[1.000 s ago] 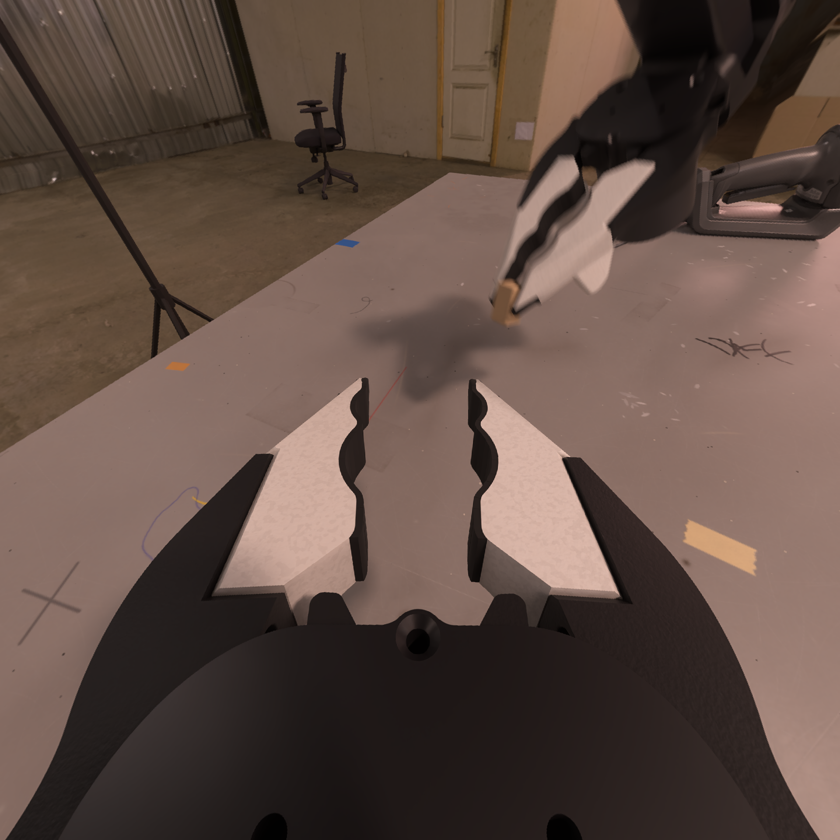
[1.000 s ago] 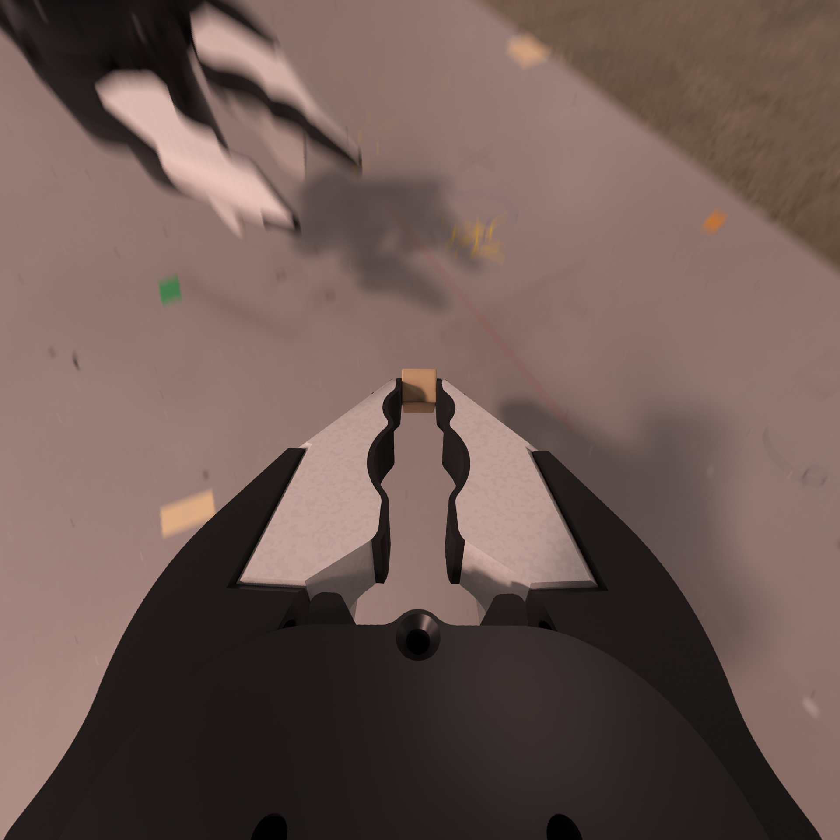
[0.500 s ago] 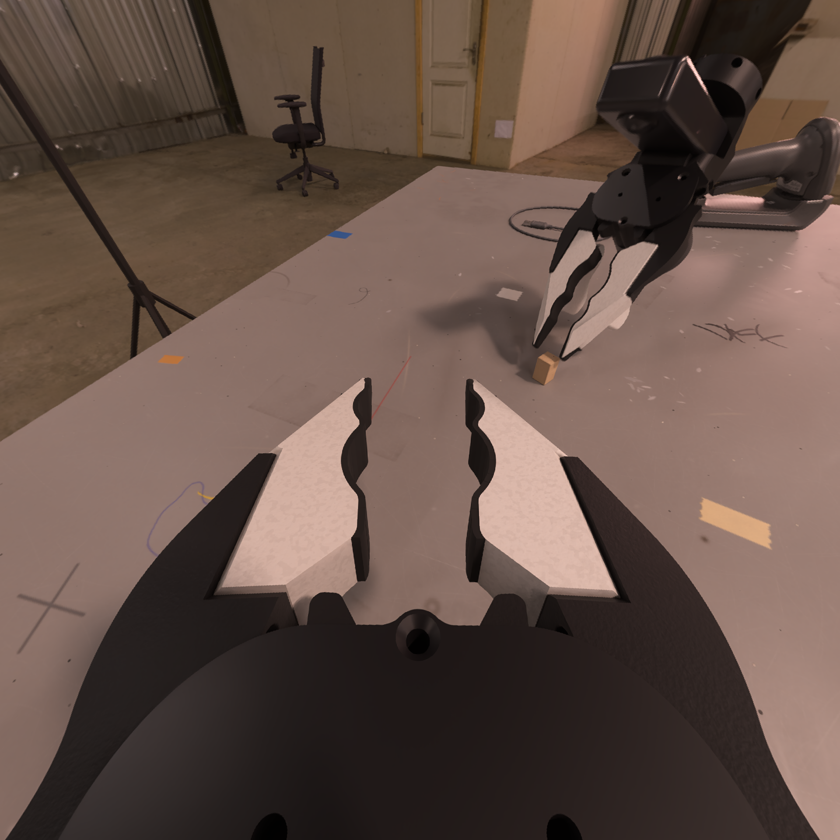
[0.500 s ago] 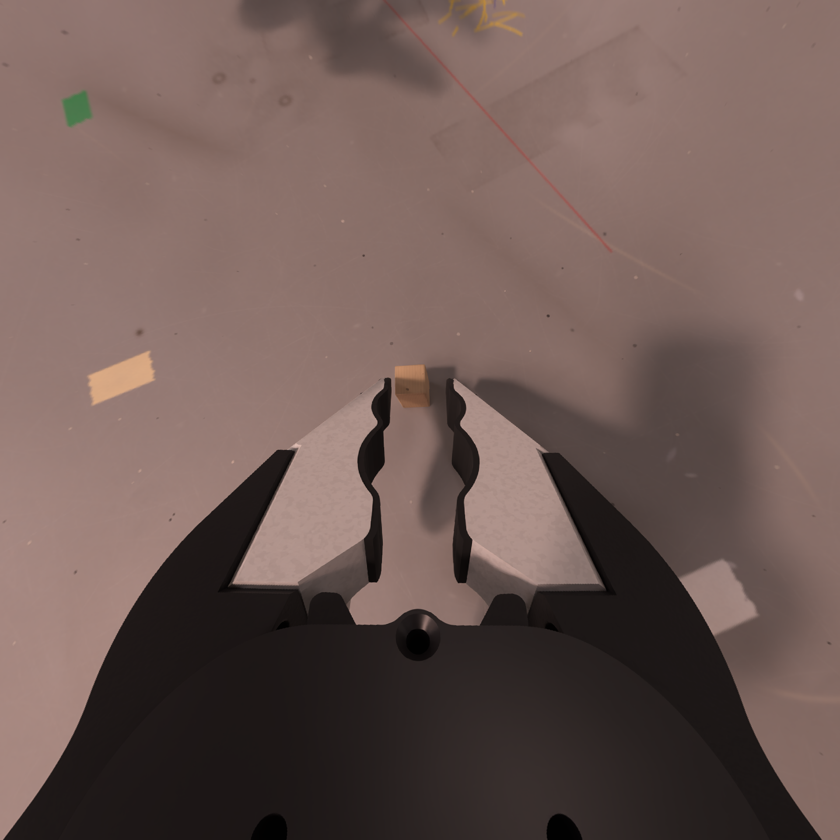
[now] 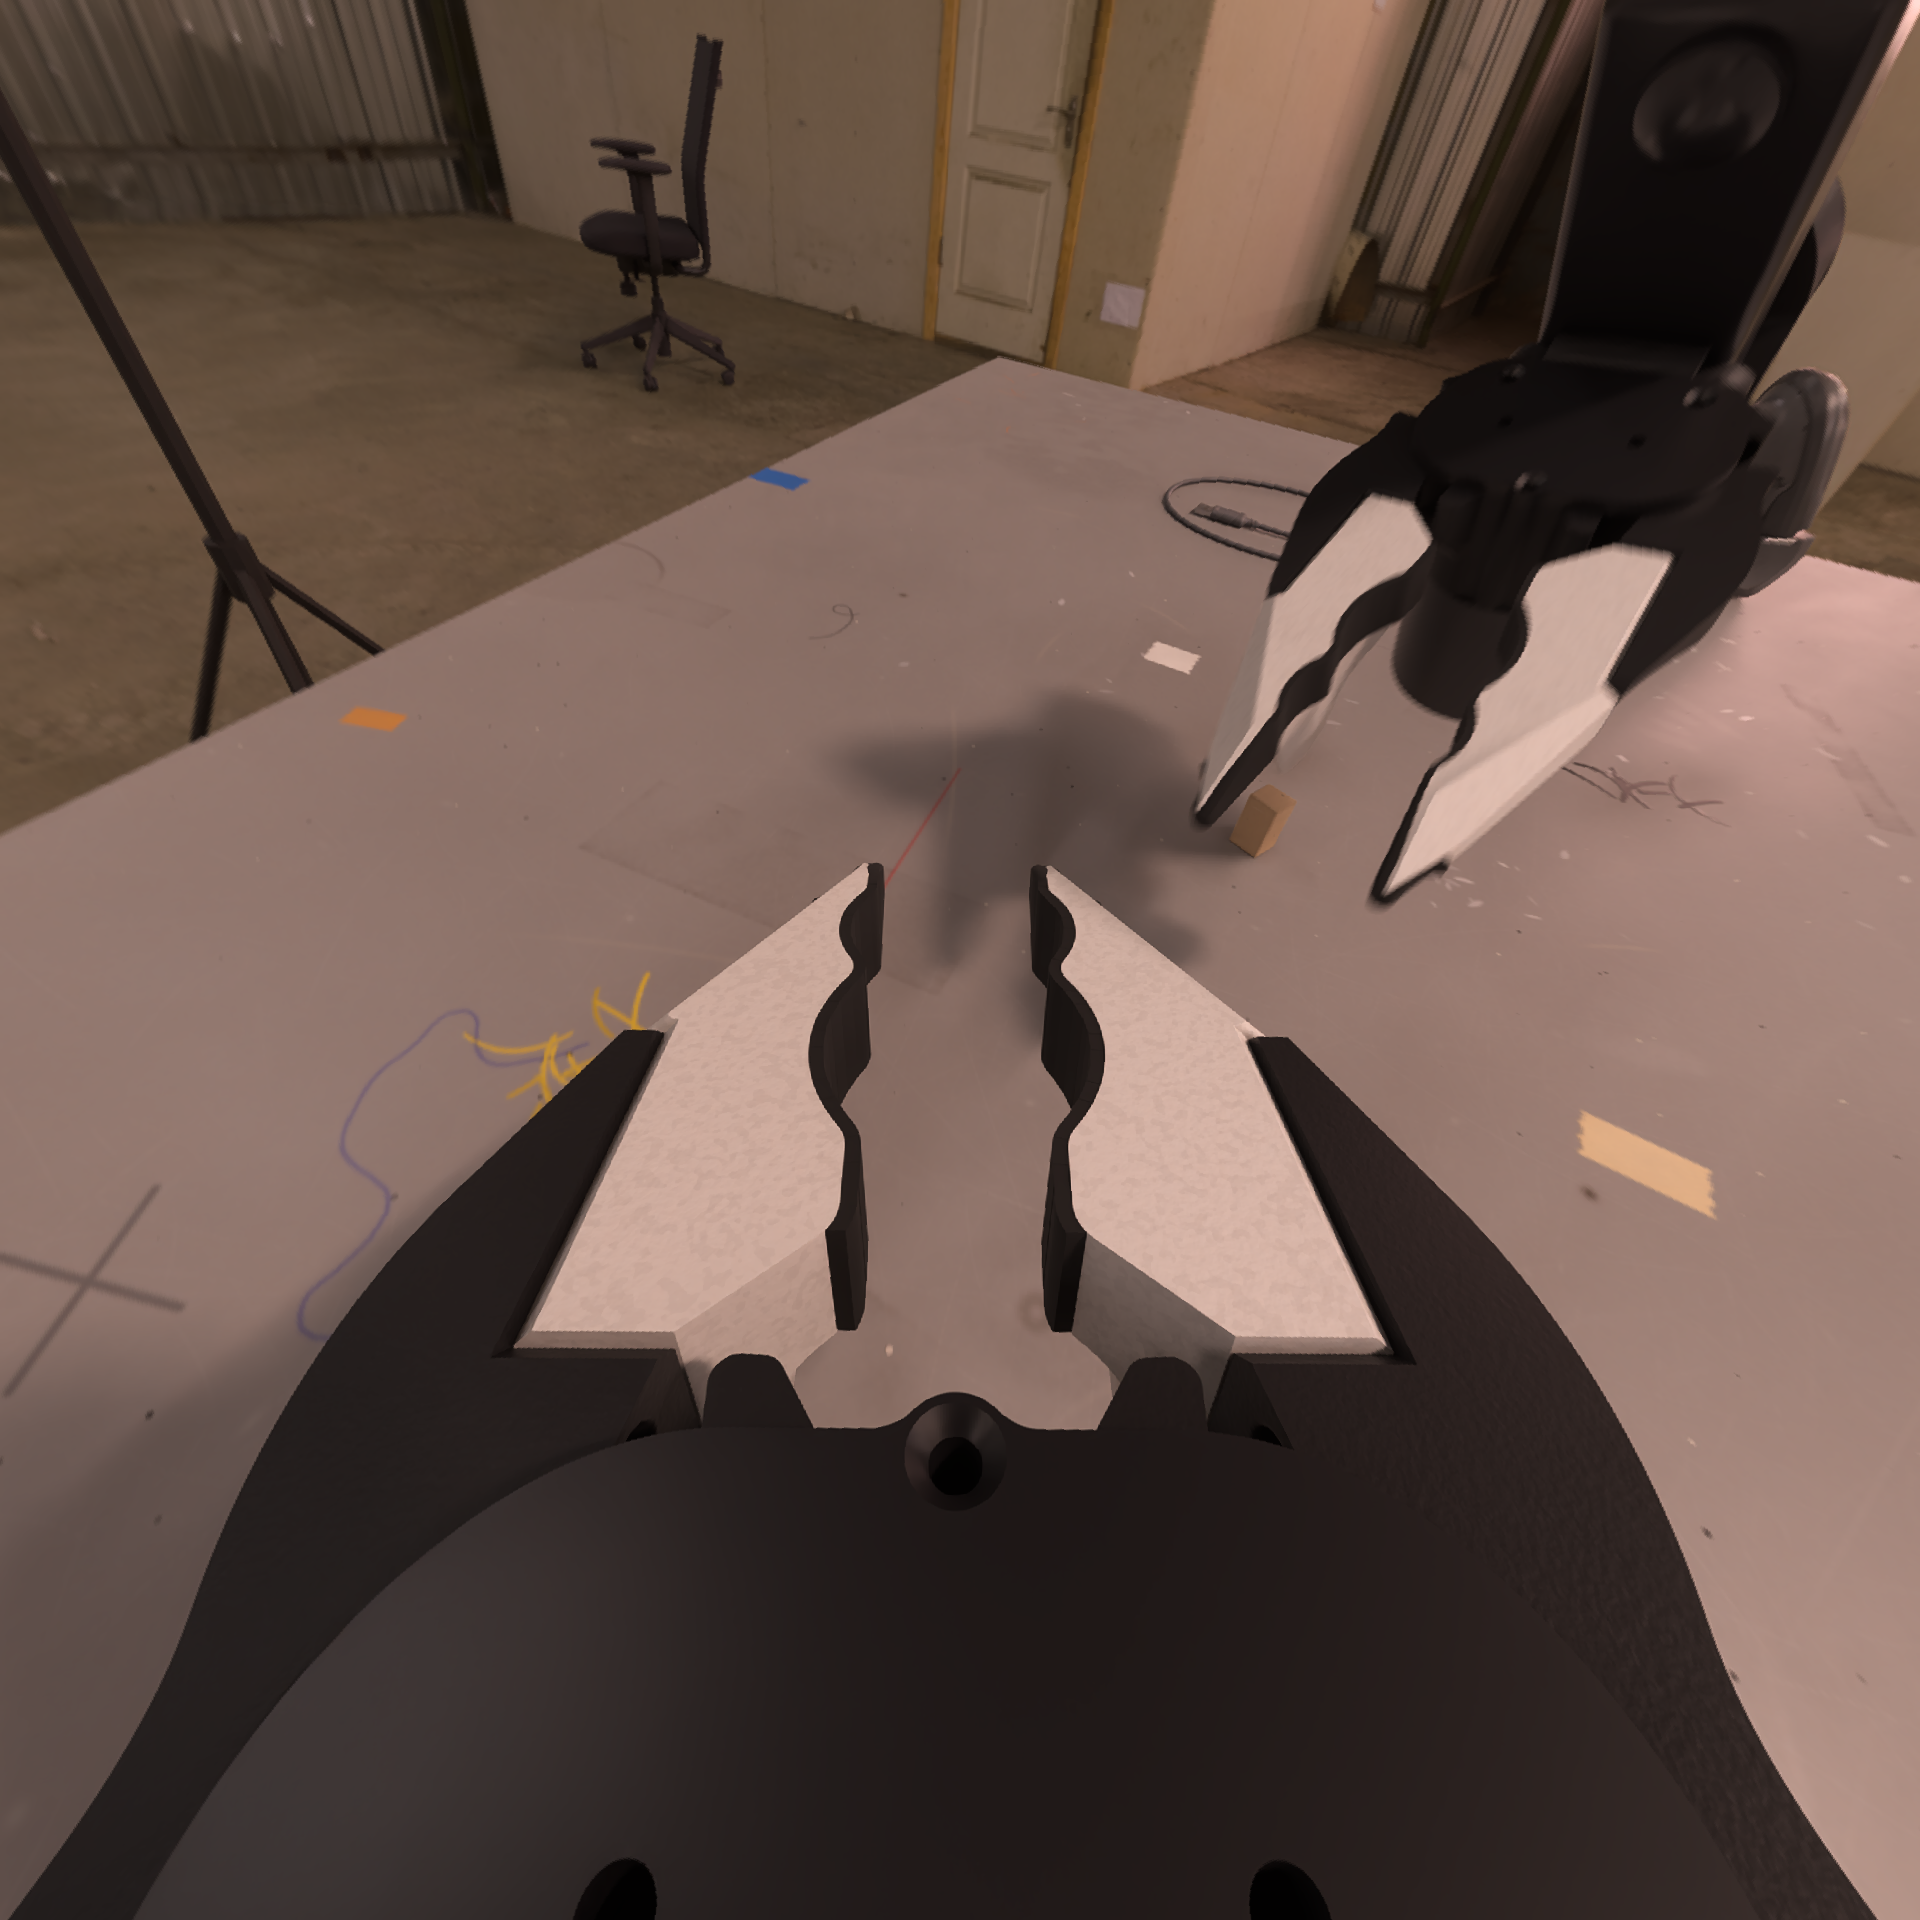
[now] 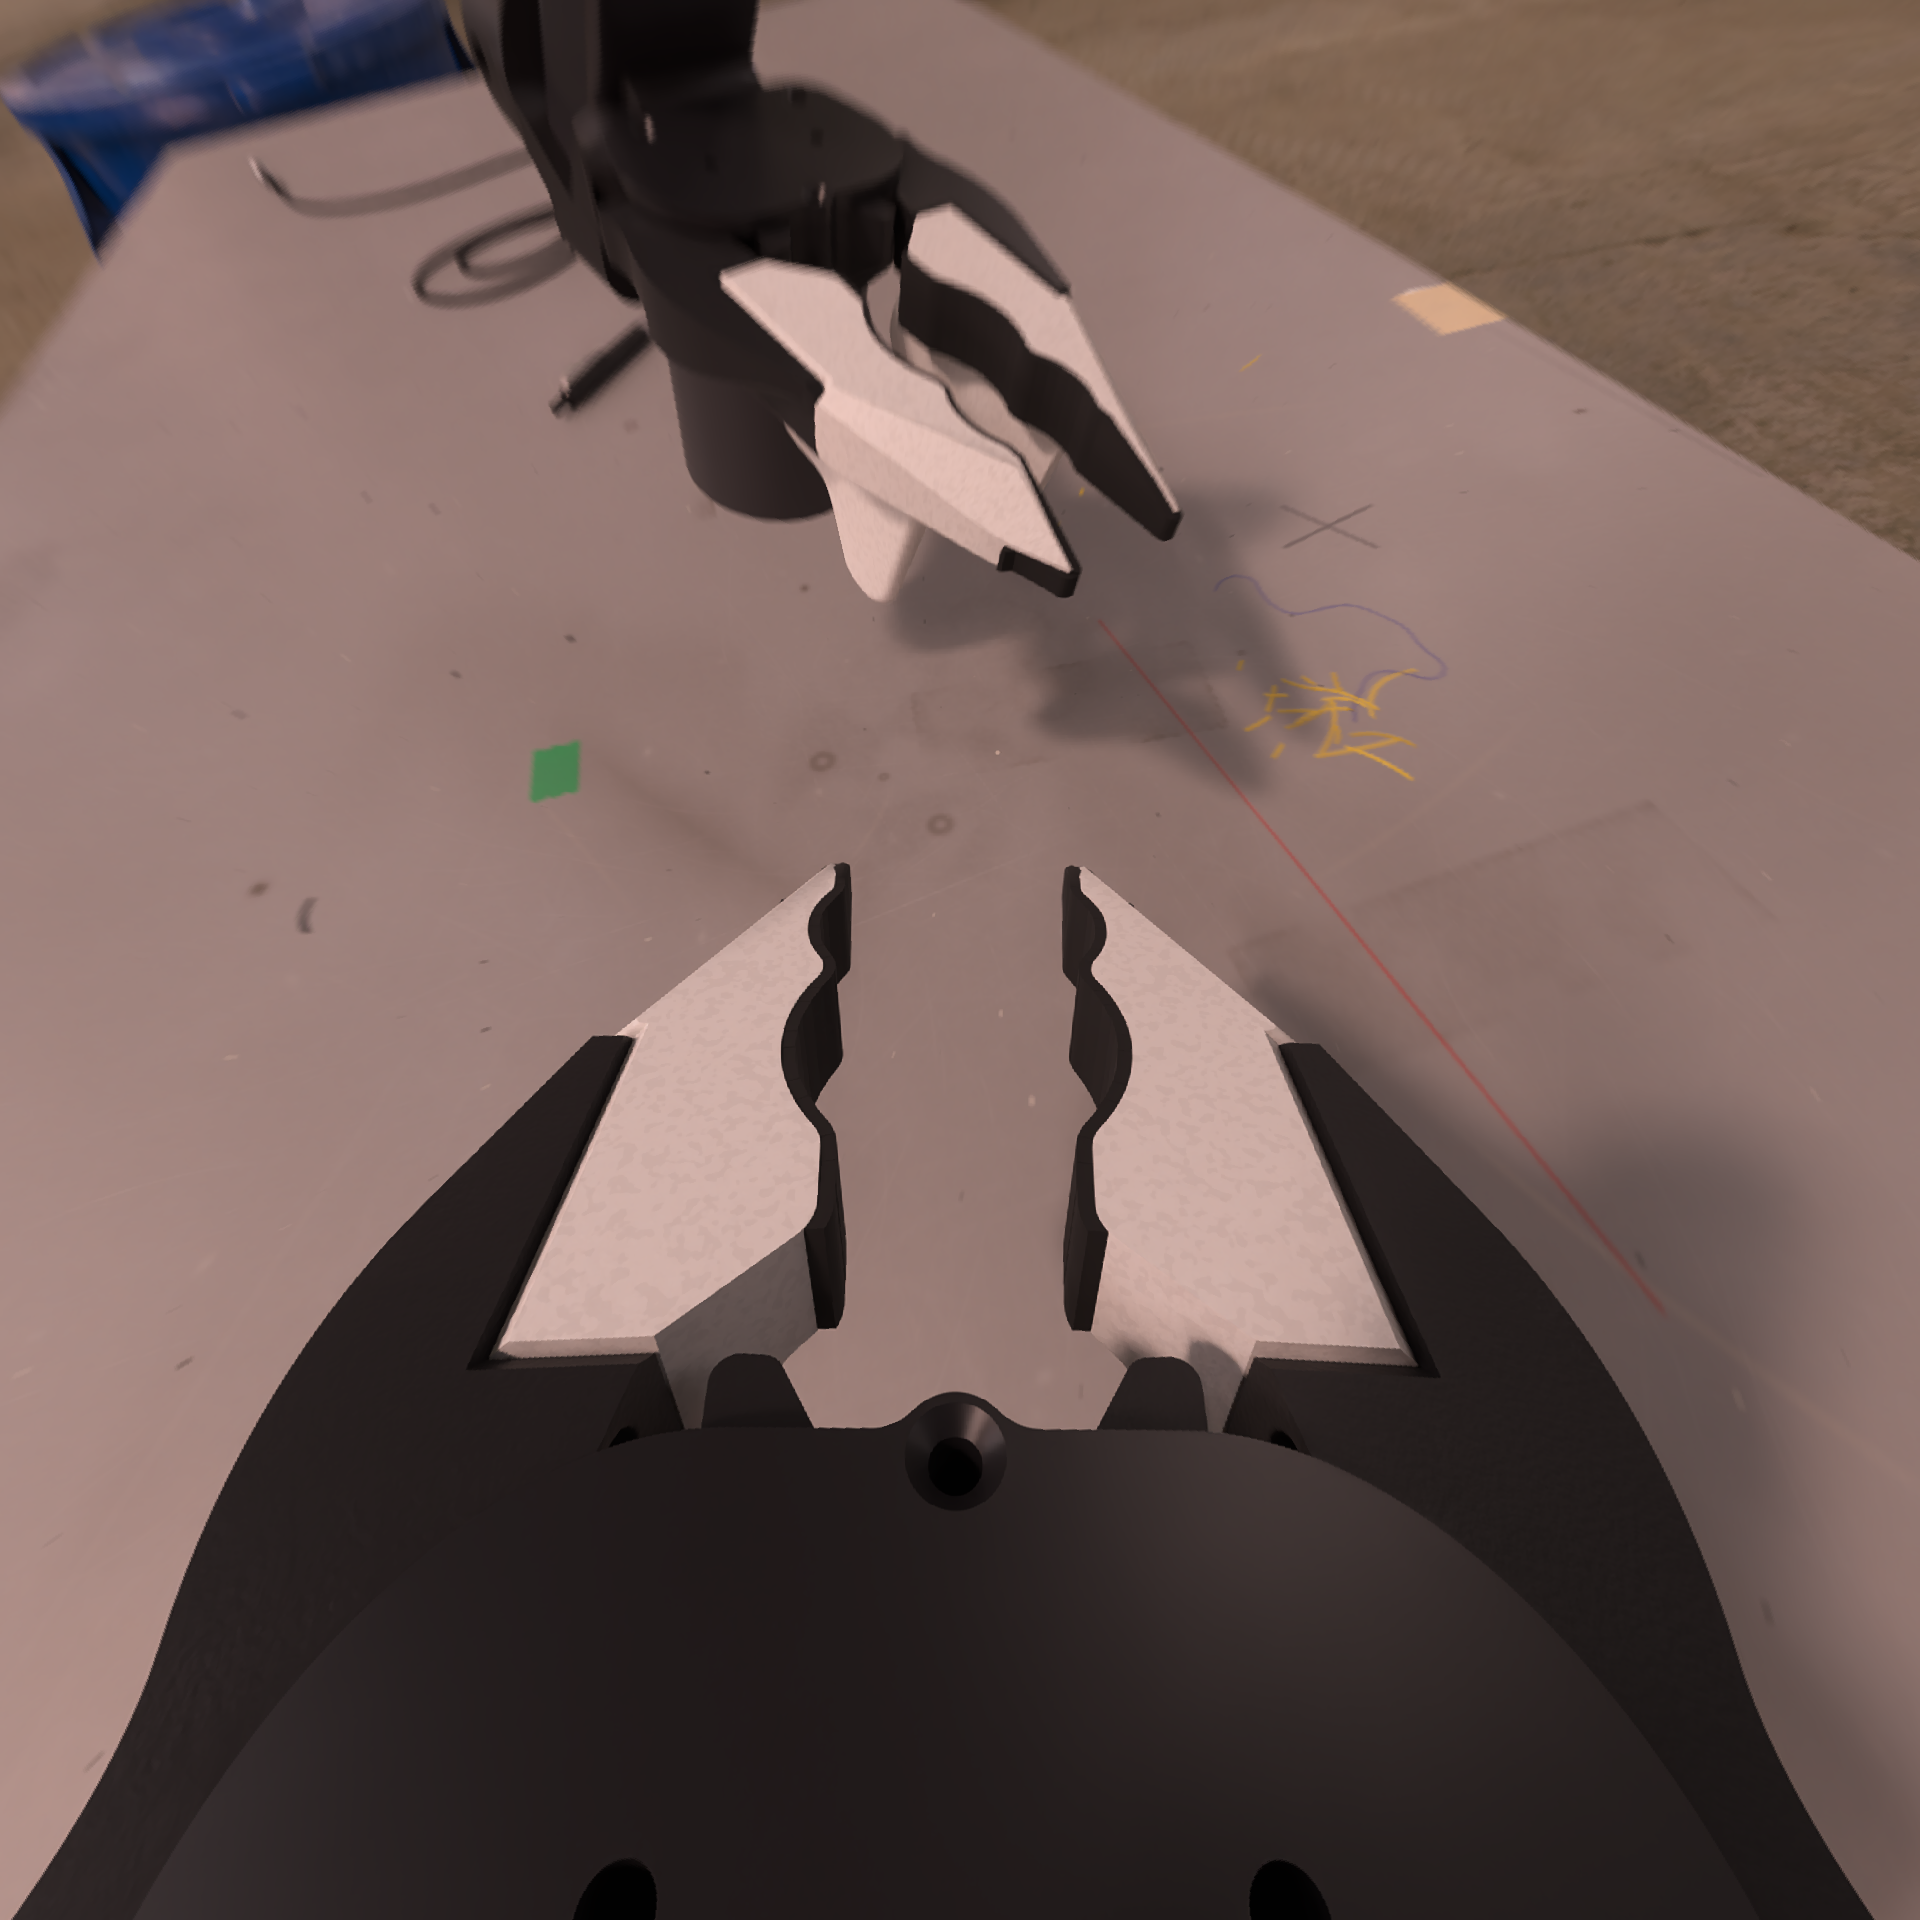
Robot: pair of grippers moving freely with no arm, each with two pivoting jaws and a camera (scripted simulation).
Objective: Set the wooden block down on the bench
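Note:
The small wooden block [image 5: 1262,821] rests on the grey bench [image 5: 675,748], free of both grippers. My right gripper [image 5: 1294,854] hangs over it with its jaws wide open, and the block lies just inside one fingertip. In the right wrist view my right gripper [image 6: 956,878] is open and empty, and the block is out of sight there. My left gripper [image 5: 956,878] is open and empty, low over the bench, a short way from the block. It also shows in the right wrist view [image 6: 1117,556].
The bench's long edge runs at the left, with floor, a tripod stand [image 5: 223,551] and an office chair [image 5: 649,223] beyond. A coiled cable [image 5: 1216,509] lies at the far end. Tape pieces [image 5: 1647,1164] and a green patch [image 6: 554,771] mark the bench [image 6: 312,1039]. A blue container [image 6: 208,73] stands past its end.
My right gripper came down with the block, let it go on the bench, then opened wide and tilted up, so the block left its view. My left gripper stayed open.

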